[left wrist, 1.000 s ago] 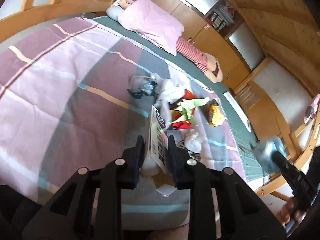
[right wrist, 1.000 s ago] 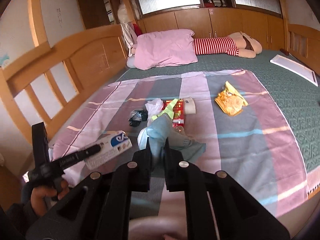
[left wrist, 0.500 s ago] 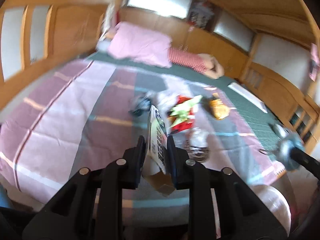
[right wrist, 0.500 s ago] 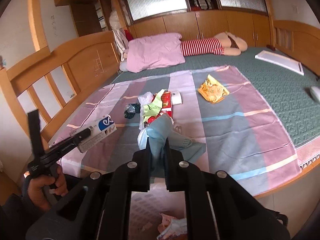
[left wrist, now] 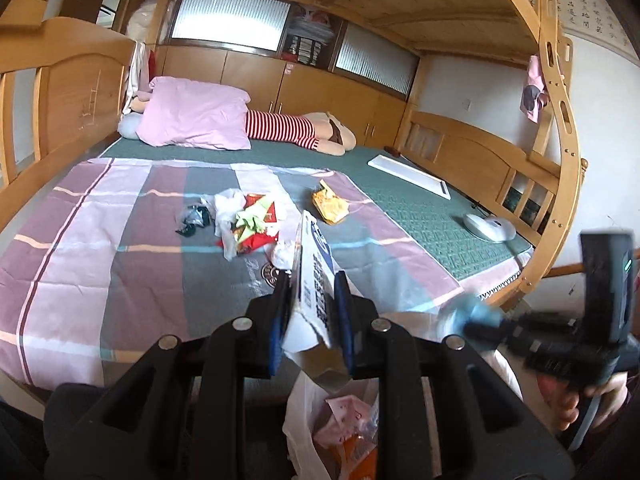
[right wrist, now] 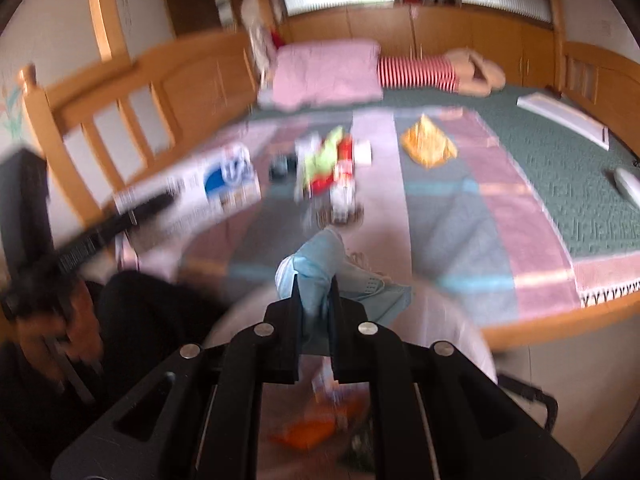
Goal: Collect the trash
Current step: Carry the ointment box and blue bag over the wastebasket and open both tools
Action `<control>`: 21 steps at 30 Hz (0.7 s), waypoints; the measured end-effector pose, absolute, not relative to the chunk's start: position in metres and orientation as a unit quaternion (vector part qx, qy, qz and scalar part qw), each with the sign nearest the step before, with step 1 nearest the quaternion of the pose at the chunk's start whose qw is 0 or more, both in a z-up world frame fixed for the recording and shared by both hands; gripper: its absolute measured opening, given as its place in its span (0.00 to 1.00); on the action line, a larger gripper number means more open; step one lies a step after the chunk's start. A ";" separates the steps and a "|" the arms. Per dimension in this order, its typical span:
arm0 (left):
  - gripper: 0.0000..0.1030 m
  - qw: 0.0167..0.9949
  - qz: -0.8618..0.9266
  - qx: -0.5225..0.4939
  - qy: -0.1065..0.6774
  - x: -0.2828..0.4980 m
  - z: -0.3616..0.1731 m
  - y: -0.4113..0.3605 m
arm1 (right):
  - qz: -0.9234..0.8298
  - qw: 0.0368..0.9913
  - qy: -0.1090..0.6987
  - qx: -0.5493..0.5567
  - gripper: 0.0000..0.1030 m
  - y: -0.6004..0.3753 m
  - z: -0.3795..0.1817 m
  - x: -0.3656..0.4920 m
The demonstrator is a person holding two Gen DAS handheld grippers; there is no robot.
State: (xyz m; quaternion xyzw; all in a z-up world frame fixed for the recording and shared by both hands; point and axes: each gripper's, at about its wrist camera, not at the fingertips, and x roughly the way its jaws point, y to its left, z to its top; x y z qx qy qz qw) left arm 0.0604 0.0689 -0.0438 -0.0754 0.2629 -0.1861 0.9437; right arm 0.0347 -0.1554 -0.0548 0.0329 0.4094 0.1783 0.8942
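Note:
My left gripper (left wrist: 311, 292) is shut on a flattened white and blue carton (left wrist: 314, 272), held upright at the foot of the bed; it also shows in the right wrist view (right wrist: 208, 192). My right gripper (right wrist: 314, 288) is shut on a crumpled light blue face mask (right wrist: 320, 264). Below both grippers hangs a white trash bag (left wrist: 308, 432) with wrappers inside, blurred in the right wrist view (right wrist: 440, 320). On the striped sheet lie a red and green wrapper pile (left wrist: 252, 228), a yellow snack bag (left wrist: 330, 206) and a dark wrapper (left wrist: 192, 220).
A pink pillow (left wrist: 192, 118) and a striped plush toy (left wrist: 296, 132) lie at the head of the bed. A white board (left wrist: 408, 176) and a white device (left wrist: 488, 228) rest on the green mat. Wooden rails (left wrist: 460, 144) bound the bed.
Both grippers have pulled back from the bed to its foot, over the trash bag. The carton and the mask stay gripped. The right wrist view is blurred by motion.

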 end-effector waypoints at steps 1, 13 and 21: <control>0.23 0.943 -0.187 -0.074 0.265 0.059 -0.045 0.068 | 0.182 0.889 0.418 0.032 0.41 -0.156 -0.060 0.034; 0.23 0.902 -0.310 0.001 0.301 0.044 -0.066 0.023 | 0.121 0.936 0.315 0.099 0.62 -0.193 -0.018 0.019; 0.28 0.841 -0.403 0.081 0.352 0.027 -0.095 -0.027 | 0.095 0.937 0.304 0.143 0.62 -0.216 -0.017 0.021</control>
